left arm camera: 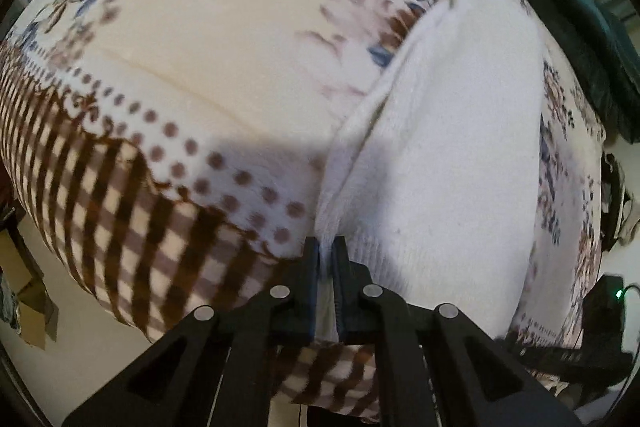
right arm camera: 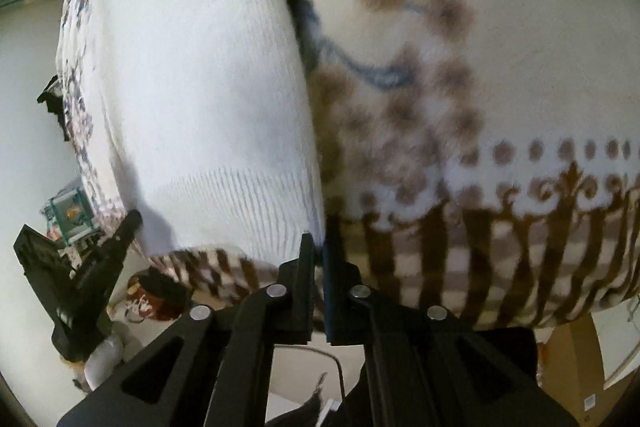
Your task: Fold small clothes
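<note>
- My left gripper (left arm camera: 329,245) is clamped on the ribbed hem corner of the white knit garment (left arm camera: 448,147); a strip of white cloth shows between the two black jaws.
- The garment lies flat on the floral blanket (left arm camera: 200,59), running away from my left tool toward the top right of the left wrist view, one long edge bunched into a fold.
- My right gripper (right arm camera: 318,247) has its jaws narrowed to a thin slit at the other hem corner (right arm camera: 314,227); the tips sit at the garment's edge, where it meets the blanket's brown checked border (right arm camera: 460,267). I cannot tell whether cloth is actually pinched there.
- In the right wrist view the ribbed hem band (right arm camera: 240,195) runs between my two tools; my left gripper (right arm camera: 134,219) touches its far corner.
- Dark green fabric (left arm camera: 580,27) lies past the blanket's far edge.
</note>
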